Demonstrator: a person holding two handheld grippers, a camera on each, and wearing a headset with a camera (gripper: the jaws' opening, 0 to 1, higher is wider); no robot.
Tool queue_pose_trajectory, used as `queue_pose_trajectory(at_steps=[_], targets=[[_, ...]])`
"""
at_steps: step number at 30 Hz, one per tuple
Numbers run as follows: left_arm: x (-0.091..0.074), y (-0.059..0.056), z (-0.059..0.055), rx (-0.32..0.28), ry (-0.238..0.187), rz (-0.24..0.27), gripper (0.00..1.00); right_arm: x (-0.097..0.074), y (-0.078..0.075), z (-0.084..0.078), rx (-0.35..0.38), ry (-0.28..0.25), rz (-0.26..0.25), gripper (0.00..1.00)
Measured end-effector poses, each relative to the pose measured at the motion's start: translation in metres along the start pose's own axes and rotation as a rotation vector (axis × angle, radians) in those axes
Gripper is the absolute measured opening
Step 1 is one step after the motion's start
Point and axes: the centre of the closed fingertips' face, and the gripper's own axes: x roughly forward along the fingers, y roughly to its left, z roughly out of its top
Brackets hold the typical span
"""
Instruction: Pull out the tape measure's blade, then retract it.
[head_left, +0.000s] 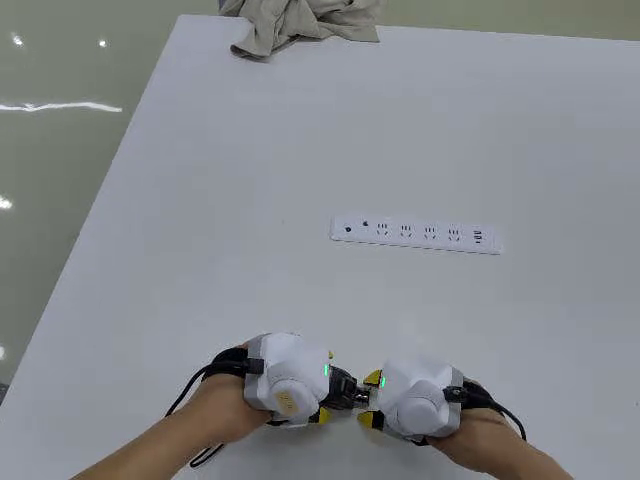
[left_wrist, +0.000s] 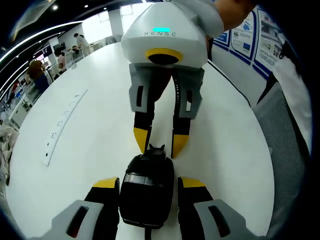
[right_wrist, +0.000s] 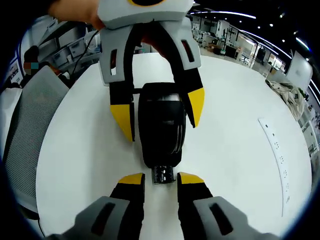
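Note:
A black tape measure hangs low over the white table, at its near edge. My left gripper is shut on its body; in the left gripper view the case sits between my yellow-tipped jaws. My right gripper faces it from the right, tip to tip. In the right gripper view the blade's metal end hook lies between my right fingertips with a small gap on each side. The blade is wound in. The right gripper straddles the hook.
A white power strip lies mid-table beyond the grippers. A crumpled beige cloth sits at the far edge. The table's left edge runs diagonally, with glossy floor beyond. A grey mesh chair stands close behind the near edge.

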Motion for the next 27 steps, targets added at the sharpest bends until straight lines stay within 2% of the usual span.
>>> queue_pose_trajectory(at_steps=[15, 27], targets=[[0.0023, 0.0040, -0.0005, 0.003, 0.000, 0.002, 0.38, 0.0042, -0.0014, 0.0006, 0.000, 0.000, 0.014, 0.20], [0.0038, 0.0032, -0.0006, 0.014, 0.007, -0.001, 0.38, 0.0038, -0.0030, 0.0003, -0.008, 0.003, 0.020, 0.16]])
